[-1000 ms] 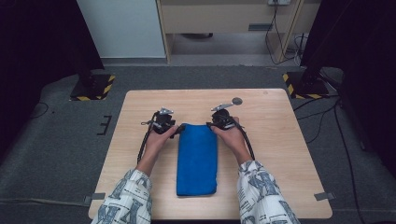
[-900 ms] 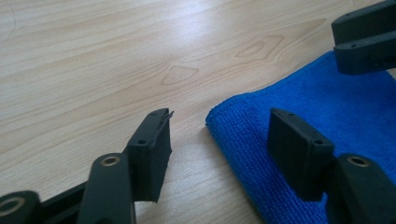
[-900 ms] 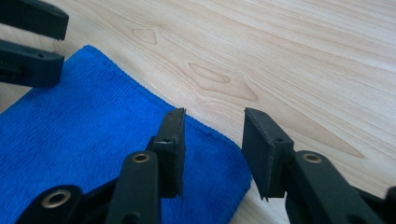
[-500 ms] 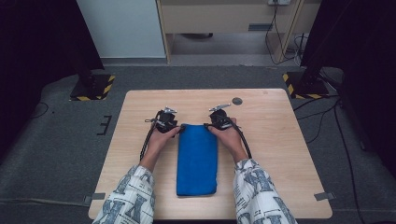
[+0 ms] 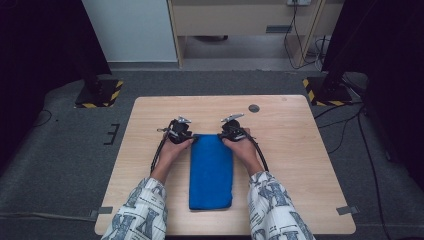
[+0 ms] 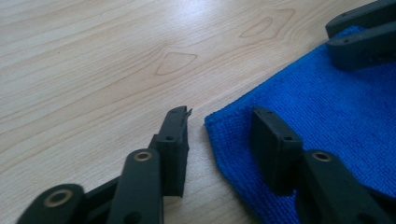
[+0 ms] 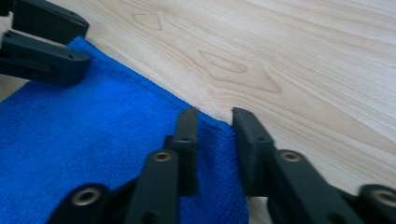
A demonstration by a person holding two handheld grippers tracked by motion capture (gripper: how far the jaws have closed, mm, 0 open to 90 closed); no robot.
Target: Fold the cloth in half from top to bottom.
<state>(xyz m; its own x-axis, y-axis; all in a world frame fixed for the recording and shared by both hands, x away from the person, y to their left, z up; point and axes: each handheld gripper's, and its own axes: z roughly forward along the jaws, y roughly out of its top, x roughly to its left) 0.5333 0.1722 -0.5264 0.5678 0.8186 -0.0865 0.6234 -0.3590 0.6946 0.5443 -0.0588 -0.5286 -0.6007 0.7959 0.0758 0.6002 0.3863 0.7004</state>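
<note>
A folded blue towel [image 5: 211, 172] lies lengthwise on the wooden table [image 5: 300, 165]. My left gripper [image 5: 180, 131] is at its far left corner and my right gripper [image 5: 234, 131] at its far right corner. In the left gripper view my left gripper [image 6: 220, 114] straddles the towel [image 6: 327, 116] corner, one jaw on the wood and one on the cloth. In the right gripper view my right gripper [image 7: 215, 114] straddles the towel [image 7: 93, 140] the same way, with a narrower gap. Both pairs of jaws have just been closing. The cloth lies flat between them, not pinched.
A small dark disc [image 5: 254, 108] sits on the table's far right part. Black stands with striped bases [image 5: 100, 92] [image 5: 325, 90] flank the table's far side on the grey floor. Cables trail from both grippers along the forearms.
</note>
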